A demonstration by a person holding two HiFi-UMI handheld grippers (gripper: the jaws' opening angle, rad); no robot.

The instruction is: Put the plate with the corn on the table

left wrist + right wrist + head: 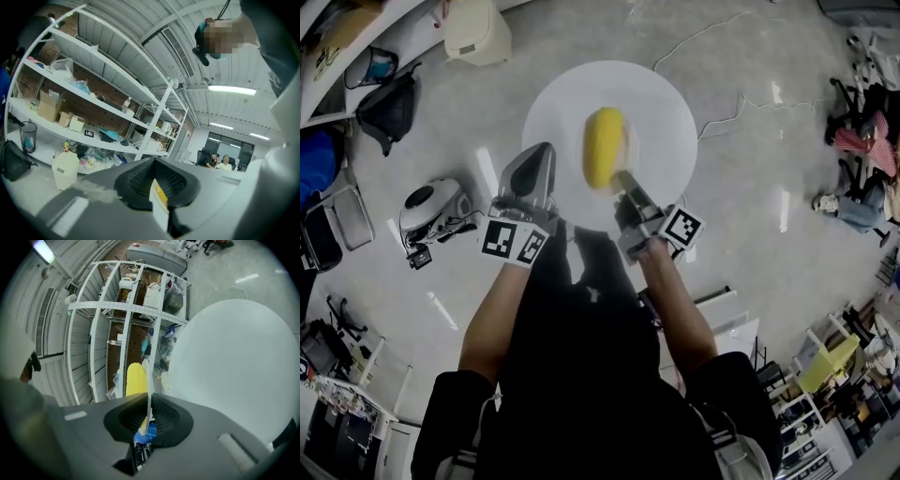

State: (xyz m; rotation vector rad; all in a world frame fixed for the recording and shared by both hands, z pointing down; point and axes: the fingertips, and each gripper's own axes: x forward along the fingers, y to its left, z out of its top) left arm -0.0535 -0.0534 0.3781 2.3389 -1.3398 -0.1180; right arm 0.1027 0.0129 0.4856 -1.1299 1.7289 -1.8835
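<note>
The left claw (544, 159) and right claw (623, 180) each pinch the white plate (661, 108) by its near rim, holding it level above the floor (769, 187) so the corn (605, 145) cannot roll off.

Round white plate (661, 103), level in mid-air, carries one yellow corn (605, 145).

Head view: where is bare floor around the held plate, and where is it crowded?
Bare floor lies right of the plate, beyond the white cable. The left is crowded: black bag, white bin, round device. The far right edge is cluttered. No table shows.
</note>
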